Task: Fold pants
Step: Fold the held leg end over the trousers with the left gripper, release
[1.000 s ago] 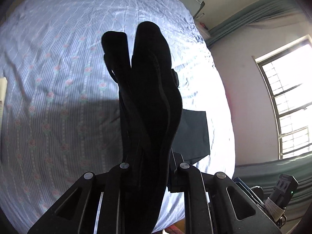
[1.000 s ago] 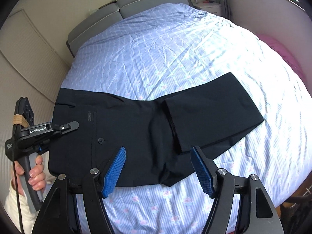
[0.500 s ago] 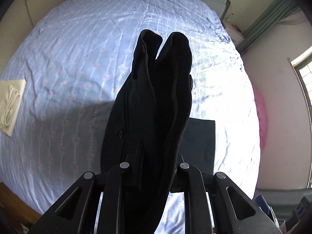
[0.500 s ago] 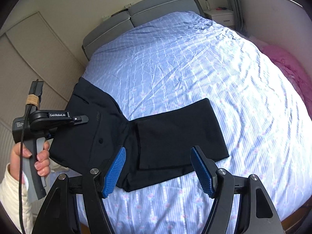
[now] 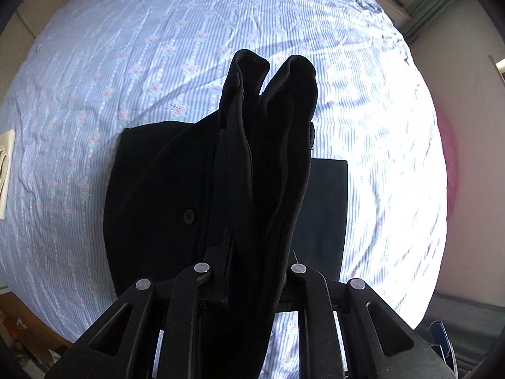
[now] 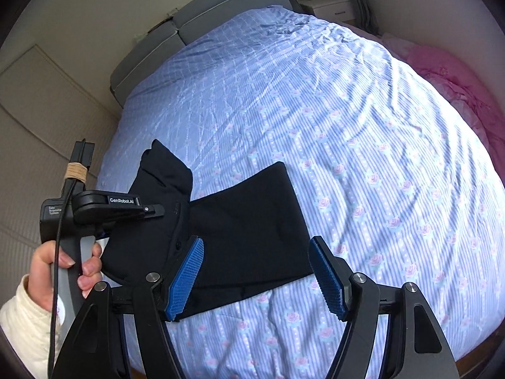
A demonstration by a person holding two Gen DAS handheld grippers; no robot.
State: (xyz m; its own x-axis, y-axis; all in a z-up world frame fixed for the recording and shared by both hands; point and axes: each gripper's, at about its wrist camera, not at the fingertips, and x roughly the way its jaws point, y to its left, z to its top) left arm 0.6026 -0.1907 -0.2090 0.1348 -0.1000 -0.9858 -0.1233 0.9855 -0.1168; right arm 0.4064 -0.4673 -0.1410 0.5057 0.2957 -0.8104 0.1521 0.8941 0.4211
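Black pants [image 6: 252,230] lie folded on the blue striped bed [image 6: 331,126]. My left gripper [image 5: 252,271] is shut on the waist end of the pants [image 5: 268,145] and holds it lifted above the folded legs; the cloth drapes over and hides its fingers. In the right wrist view the left gripper [image 6: 157,211] is at the left, held by a hand. My right gripper [image 6: 257,278] is open and empty, low over the pants' near edge, its blue pads [image 6: 186,278] on either side of the folded legs.
A grey headboard [image 6: 202,22] and a white nightstand [image 6: 328,4] stand at the far end. A pink blanket [image 6: 448,79] lies to the right of the bed. A cream cloth [image 5: 4,173] lies at the bed's left edge.
My left gripper has carried the waist end to the right, over the folded legs. The right gripper has stayed open, and the pants now look shorter from left to right.
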